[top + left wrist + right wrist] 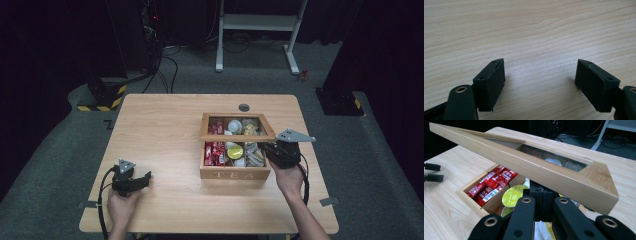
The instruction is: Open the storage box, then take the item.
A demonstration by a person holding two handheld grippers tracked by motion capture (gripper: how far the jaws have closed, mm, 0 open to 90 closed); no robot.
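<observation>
A wooden tea box (235,174) marked TEA stands right of the table's middle. Its glass-paned lid (237,135) is tilted partly up, hinged at the far side. In the right gripper view the lid's front rail (524,165) slants across just above my right gripper (542,195), whose jaws are shut together under it. Red sachets (494,186) and a yellow-green capsule (512,195) lie inside. My right gripper (265,150) sits at the box's right front corner. My left gripper (145,177) rests near the table's front left, open (540,80) over bare wood with nothing between its jaws.
The light wooden table (165,130) has a round cable hole (244,107) behind the box. A white desk frame (260,22), cables and a yellow-black striped base (102,97) stand on the floor beyond the table.
</observation>
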